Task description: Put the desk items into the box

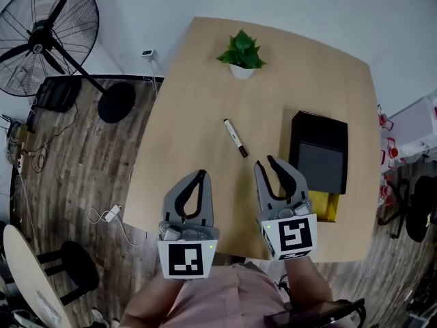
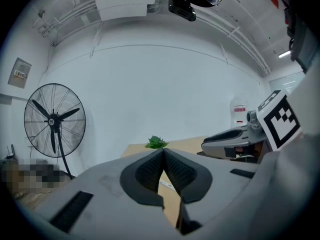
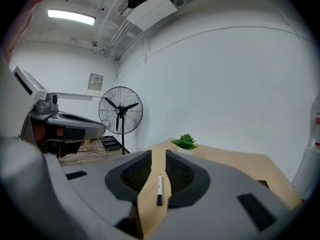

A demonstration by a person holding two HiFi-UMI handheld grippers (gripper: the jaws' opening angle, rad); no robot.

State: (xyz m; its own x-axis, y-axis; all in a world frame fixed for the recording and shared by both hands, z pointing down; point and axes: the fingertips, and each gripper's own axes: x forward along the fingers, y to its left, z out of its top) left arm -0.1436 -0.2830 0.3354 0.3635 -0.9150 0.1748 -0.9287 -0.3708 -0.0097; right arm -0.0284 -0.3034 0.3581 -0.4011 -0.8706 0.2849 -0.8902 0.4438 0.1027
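the left gripper (image 2: 163, 152) is pressing its fingers together at the tips, with nothing between them. the right gripper (image 3: 158, 155) is holding its fingers a narrow gap apart and gripping nothing. through that gap the marker (image 3: 159, 189) is showing, lying flat on the table (image 1: 198, 80) just ahead of the fingertips and clear of them, its dark end nearest the fingers.

seen from the head view, the marker is lying ahead of the right fingers and slightly to their left, and ahead and to the right of the left fingers, touching neither. both grippers are hovering side by side over the near part of the table.

just to the right of the right fingers the black box (image 1: 319, 152) is sitting on the table, showing a grey inner face. a yellow item (image 1: 322, 207) is lying against the box's near edge, close beside the right gripper. well ahead of both sets of fingers a small potted plant (image 1: 241, 53) is standing near the far edge. far off to the left of the left fingers, a standing fan (image 1: 41, 36) is resting on the wooden floor.
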